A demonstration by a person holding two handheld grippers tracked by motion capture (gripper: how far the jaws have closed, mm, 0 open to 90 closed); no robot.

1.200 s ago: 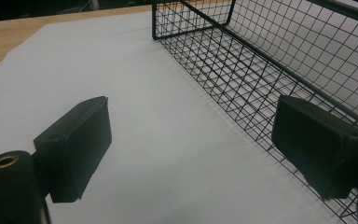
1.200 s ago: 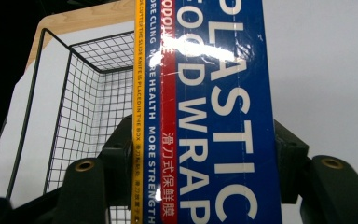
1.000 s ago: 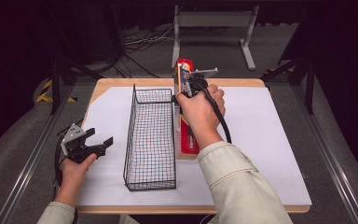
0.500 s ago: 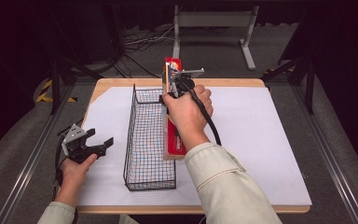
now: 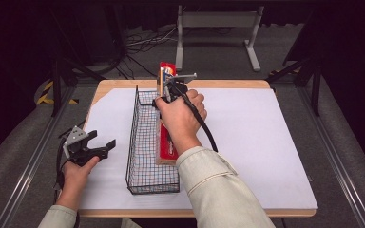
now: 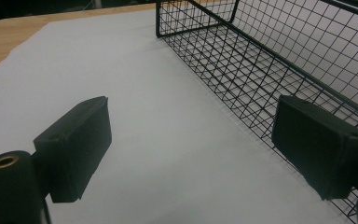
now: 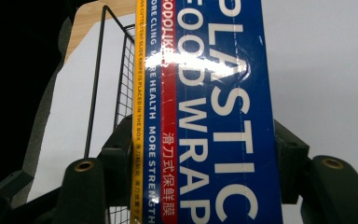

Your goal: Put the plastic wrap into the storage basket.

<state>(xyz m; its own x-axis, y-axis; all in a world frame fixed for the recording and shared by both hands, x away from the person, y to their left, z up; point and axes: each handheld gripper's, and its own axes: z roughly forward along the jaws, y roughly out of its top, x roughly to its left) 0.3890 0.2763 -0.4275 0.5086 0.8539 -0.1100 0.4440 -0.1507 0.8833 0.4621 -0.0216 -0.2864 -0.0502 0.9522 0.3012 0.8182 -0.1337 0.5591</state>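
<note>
Plastic wrap box (image 5: 165, 114), long and narrow with red and blue faces, sits near the middle of the high view, held lengthwise above the right-hand rim of the black wire basket (image 5: 142, 142). Right tongs (image 5: 168, 90) pinch it near its far end, and in the right gripper view the two black jaws press against both sides of the box (image 7: 214, 116), whose blue face reads "PLASTIC FOOD WRAP". The basket stands on the white sheet (image 5: 266, 142) covering the wooden bench (image 5: 119, 85), left of centre, its long side running up the frame. Left tongs (image 5: 97, 146) hover at the lower left of the high view, just beside the basket; in the left gripper view their jaws are spread wide, with the basket (image 6: 270, 60) at upper right.
</note>
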